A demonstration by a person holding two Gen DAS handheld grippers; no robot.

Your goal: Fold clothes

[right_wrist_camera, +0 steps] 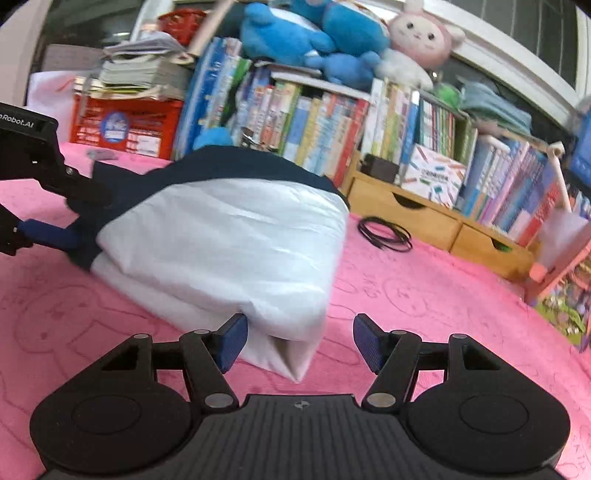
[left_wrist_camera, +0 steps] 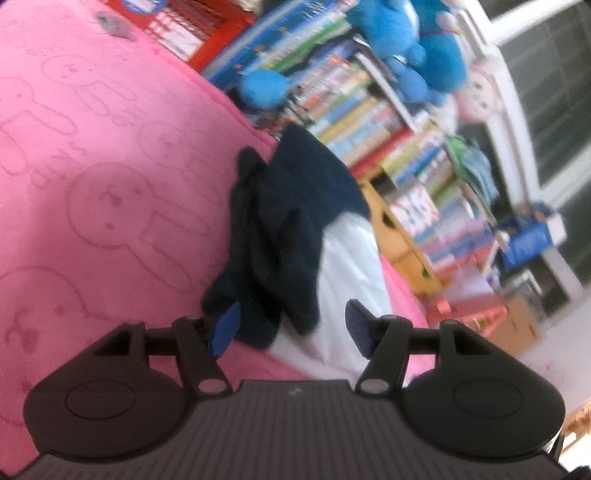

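A folded garment, white (right_wrist_camera: 229, 243) with a navy part (right_wrist_camera: 221, 162), lies on the pink bunny-print blanket (right_wrist_camera: 424, 295). My right gripper (right_wrist_camera: 301, 343) stands open at its near corner. The white corner lies between the blue pads (right_wrist_camera: 234, 341) without being pinched. In the left wrist view the navy end (left_wrist_camera: 280, 229) is bunched beside the white part (left_wrist_camera: 347, 266). My left gripper (left_wrist_camera: 291, 328) is open just short of it, with navy cloth loose between the jaws. The left gripper (right_wrist_camera: 55, 218) also shows at the garment's left end in the right wrist view.
Packed bookshelves (right_wrist_camera: 332, 122) with blue plush toys (right_wrist_camera: 314, 33) on top stand behind the blanket. A wooden drawer box (right_wrist_camera: 424, 214), a black cable coil (right_wrist_camera: 386, 234) and a red crate (right_wrist_camera: 125, 125) are near the far edge. A small grey object (left_wrist_camera: 114, 24) lies on the blanket.
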